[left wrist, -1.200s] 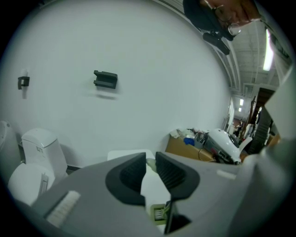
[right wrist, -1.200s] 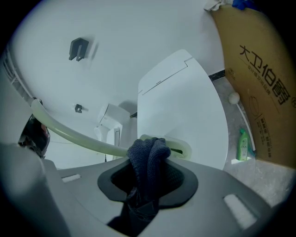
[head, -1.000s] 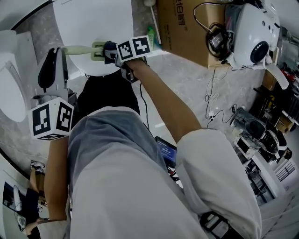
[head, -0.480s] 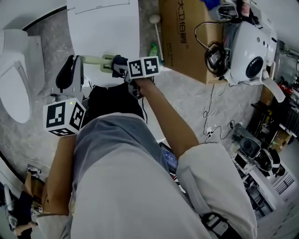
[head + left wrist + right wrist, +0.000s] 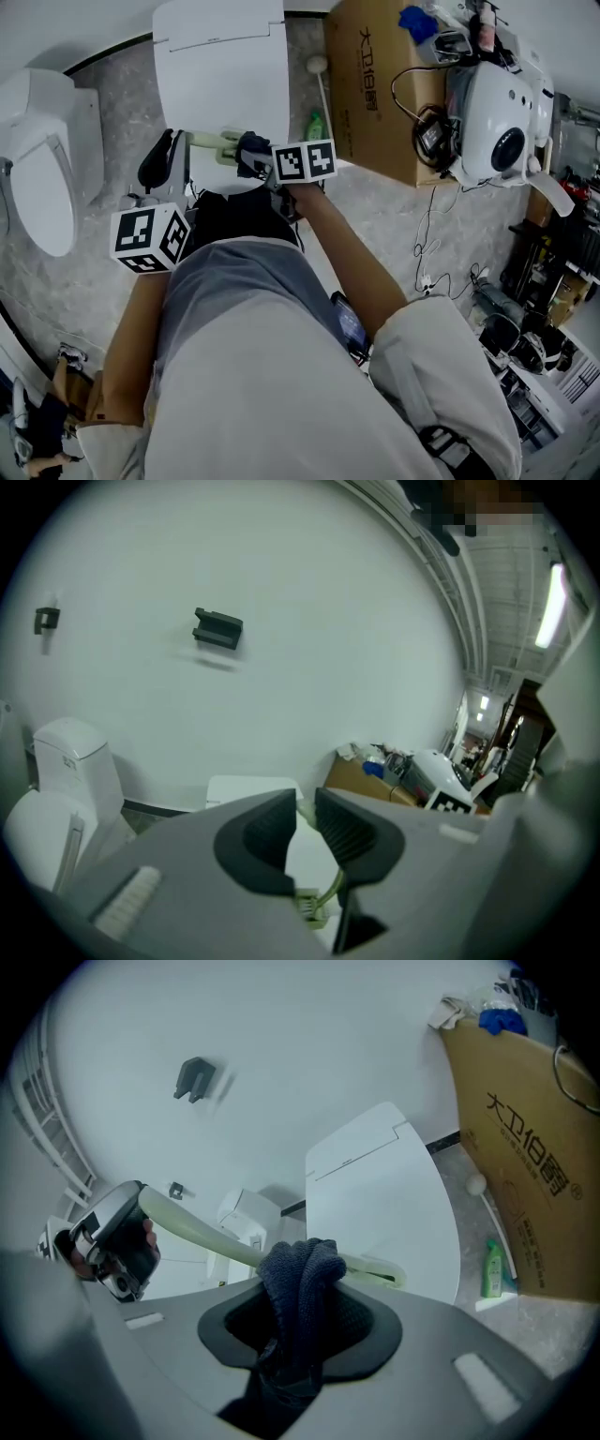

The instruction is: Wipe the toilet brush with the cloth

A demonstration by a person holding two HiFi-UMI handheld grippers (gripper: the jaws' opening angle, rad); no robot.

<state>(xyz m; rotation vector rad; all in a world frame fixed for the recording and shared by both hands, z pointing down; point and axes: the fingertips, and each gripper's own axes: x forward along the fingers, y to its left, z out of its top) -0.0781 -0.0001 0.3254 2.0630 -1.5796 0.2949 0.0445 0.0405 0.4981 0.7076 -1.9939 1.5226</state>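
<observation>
Toilet brush (image 5: pixel 208 142): pale green, slim curved handle, flat slotted head; level above the white fixture (image 5: pixel 220 66).
Left gripper (image 5: pixel 305 822): your jaws pinch the handle's far end, almost together.
Right gripper (image 5: pixel 300 1321): clamped on the dark blue cloth (image 5: pixel 300 1274), which touches the handle just short of the head.
Right gripper view: shows you the brush's whole length; the left gripper view gives only a green sliver below its jaws.
Head view: brush spans between your grippers.
</observation>
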